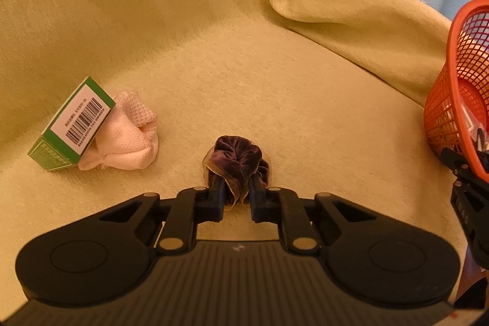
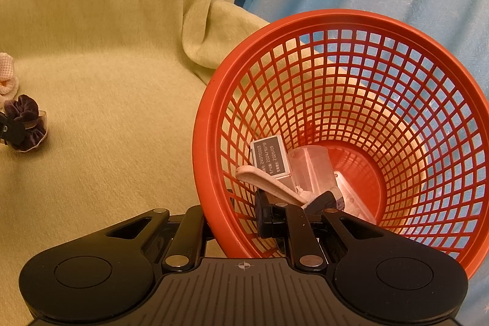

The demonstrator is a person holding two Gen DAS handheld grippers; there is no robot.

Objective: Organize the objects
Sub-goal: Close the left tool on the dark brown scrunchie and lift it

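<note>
The left gripper (image 1: 237, 197) pinches one crumpled dark-purple velvet scrunchie (image 1: 237, 162) on the fuzzy yellow-green blanket (image 1: 275, 81), fingers pressed into its folds, while the right gripper (image 2: 235, 214) clamps the rim of one tilted red plastic mesh basket (image 2: 351, 20) beyond; one green barcoded carton (image 1: 73, 124) leans on one pink waffle-knit cloth (image 1: 128, 142).

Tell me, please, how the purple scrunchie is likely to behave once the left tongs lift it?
The purple scrunchie is crumpled velvet, so it will probably sag and stay light. The left tongs pinch one fold, so it might slip free.

Velvet scrunchie (image 1: 237, 156), glossy plastic basket (image 2: 214, 100)
</note>
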